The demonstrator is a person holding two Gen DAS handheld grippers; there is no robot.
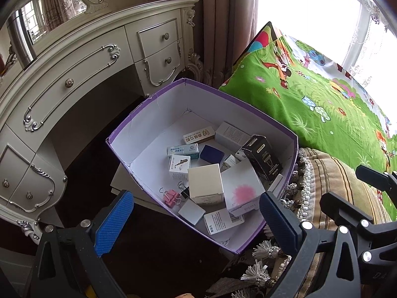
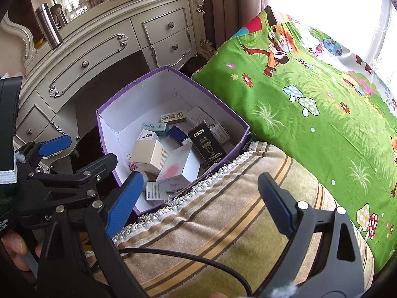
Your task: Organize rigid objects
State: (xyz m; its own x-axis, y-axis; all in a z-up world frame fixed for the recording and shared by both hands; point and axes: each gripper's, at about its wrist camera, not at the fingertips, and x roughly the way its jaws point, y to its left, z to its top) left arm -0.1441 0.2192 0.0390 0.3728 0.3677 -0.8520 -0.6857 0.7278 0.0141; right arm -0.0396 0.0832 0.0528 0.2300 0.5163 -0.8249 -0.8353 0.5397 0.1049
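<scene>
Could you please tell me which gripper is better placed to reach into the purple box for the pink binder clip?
Probably the left gripper. It is open just above the near rim of the purple box, close to the pink binder clip. The right gripper, also open and empty, is over the striped cushion beside the box.

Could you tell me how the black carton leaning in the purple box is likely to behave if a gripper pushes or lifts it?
The black carton leans on other packages, so a push would probably topple it. It looks like thin printed cardboard, likely light and crushable. Its glossy faces may slip between the pads.
</scene>
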